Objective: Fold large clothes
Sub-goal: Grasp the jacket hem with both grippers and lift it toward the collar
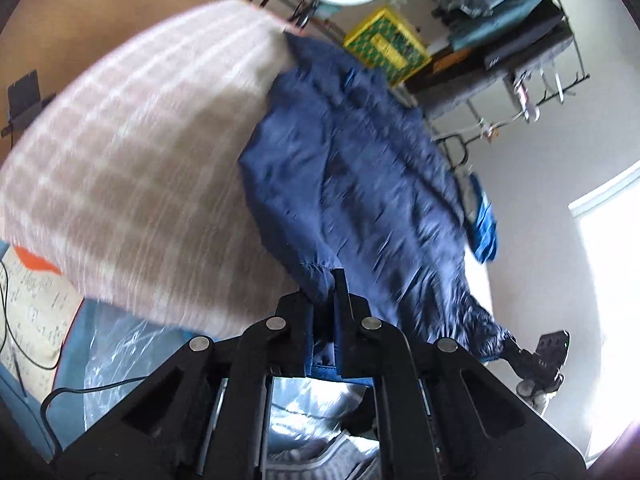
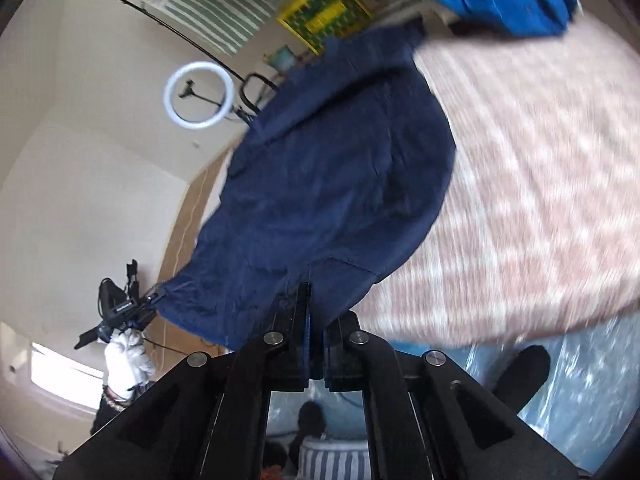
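Between both tools' pads, navy garment (image 1: 352,168) hem

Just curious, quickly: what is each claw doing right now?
Left claw: closed on the hem of the dark navy fabric garment.
Right claw: closed on the same garment's hem.

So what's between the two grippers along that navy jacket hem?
Only navy jacket hem, stretched from the right gripper across to the left gripper; the right wrist view shows it.
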A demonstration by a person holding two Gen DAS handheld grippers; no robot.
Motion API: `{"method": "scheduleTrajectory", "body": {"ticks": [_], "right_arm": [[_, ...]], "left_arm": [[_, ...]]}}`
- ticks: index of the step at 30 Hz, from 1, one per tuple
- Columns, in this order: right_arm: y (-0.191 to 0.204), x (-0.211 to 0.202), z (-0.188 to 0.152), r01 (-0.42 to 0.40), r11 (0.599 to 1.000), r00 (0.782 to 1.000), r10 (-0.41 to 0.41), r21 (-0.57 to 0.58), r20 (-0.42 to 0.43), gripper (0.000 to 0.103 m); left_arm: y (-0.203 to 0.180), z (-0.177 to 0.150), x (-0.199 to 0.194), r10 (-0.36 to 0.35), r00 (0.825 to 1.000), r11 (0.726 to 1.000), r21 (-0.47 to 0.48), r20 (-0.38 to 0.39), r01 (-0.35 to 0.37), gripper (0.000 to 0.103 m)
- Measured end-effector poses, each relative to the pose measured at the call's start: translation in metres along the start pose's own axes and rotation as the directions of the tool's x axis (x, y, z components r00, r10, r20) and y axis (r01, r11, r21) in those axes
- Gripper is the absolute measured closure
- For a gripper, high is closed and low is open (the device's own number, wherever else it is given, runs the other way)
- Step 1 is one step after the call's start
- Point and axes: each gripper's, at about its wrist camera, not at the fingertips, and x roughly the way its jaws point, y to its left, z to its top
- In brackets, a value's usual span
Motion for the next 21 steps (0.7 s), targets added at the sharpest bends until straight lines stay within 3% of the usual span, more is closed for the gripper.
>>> {"method": "scheduleTrajectory", "body": {"ticks": [10, 21], "right_arm": [[0.016, -0.023, 0.075, -0.030, 0.999, 0.989, 0.032, -0.012, 0.142, 0.100], [0.020, 0.004, 0.181, 0.020, 1.000, 0.976, -0.020, 0.000, 0.217, 0.100]], "left_arm": [[-0.075, 0.087, -0.016, -0.003, 0.990, 0.997, 0.071, 0.143, -0.007, 0.098], [-0.109, 0.200, 0.046, -0.009, 0.984, 0.996, 0.093, 0.177, -0.007, 0.099]]}}
